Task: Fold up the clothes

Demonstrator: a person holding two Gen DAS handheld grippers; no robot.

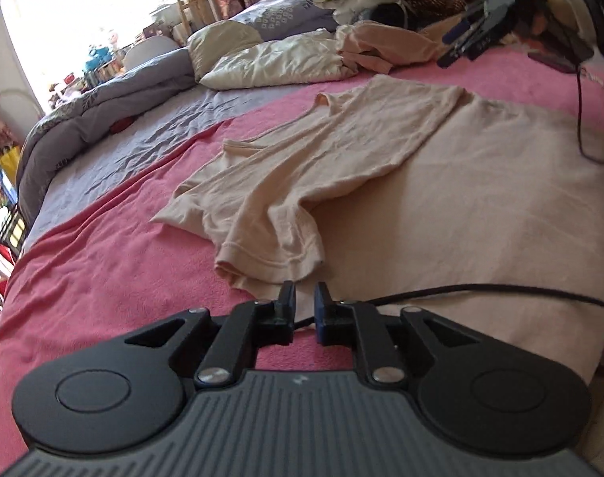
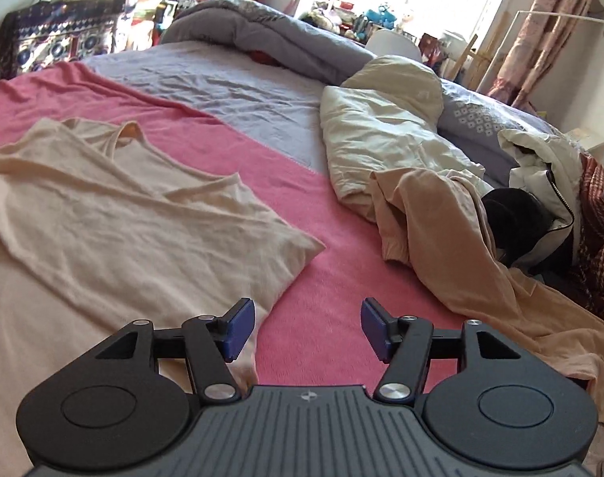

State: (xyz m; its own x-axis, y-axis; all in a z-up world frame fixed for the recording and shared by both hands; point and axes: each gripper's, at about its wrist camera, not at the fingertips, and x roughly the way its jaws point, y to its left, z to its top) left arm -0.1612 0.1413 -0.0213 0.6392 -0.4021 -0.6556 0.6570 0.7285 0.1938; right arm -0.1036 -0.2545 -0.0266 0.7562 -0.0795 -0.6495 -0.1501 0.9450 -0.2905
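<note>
A beige T-shirt (image 1: 341, 151) lies spread on the pink blanket (image 1: 103, 258), one side folded over its body. Its sleeve (image 1: 270, 246) is bunched near me. My left gripper (image 1: 305, 292) sits just short of the sleeve hem, jaws a narrow gap apart with nothing between them. In the right wrist view the same T-shirt (image 2: 123, 214) lies to the left. My right gripper (image 2: 307, 318) is wide open over the pink blanket (image 2: 341, 218), its left finger by the shirt's lower edge. The right gripper (image 1: 476, 30) also shows far off in the left view.
A crumpled peach garment (image 2: 441, 238) lies right of the shirt. Behind it are a cream pillow (image 2: 381, 127), a grey duvet (image 2: 262, 35) and a pile with a white jacket (image 2: 548, 167). A black cable (image 1: 500, 290) crosses the shirt.
</note>
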